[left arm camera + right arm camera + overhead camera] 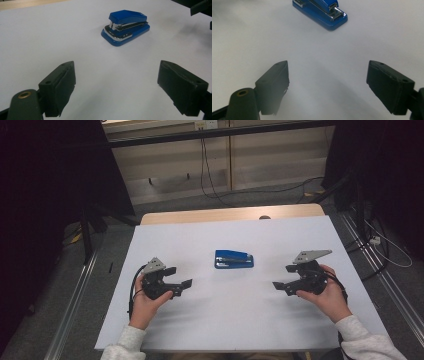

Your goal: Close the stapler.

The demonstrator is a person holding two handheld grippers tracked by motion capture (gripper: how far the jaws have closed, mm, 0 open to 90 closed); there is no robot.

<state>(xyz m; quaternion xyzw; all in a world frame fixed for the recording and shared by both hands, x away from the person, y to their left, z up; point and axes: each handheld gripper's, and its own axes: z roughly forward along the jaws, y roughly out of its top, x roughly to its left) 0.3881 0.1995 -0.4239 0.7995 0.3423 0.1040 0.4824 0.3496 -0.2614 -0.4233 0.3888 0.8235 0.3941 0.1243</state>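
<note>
Two tools are flanking a blue stapler (234,259) in the high view: the left tool (184,287) and right tool (278,286) are hovering on either side of it, well apart from it, likely readying a two-sided approach. Along the left tool (116,85), jaws are standing spread, and the stapler is lying closed ahead on the white tabletop (50,37), chrome trimming its base. Along the right tool (327,86), jaws are likewise spread, stapler beyond them.

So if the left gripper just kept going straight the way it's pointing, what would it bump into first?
Probably the blue stapler: it lies ahead of the open left gripper, slightly right of centre, with bare white table between. It might just graze past.
</note>
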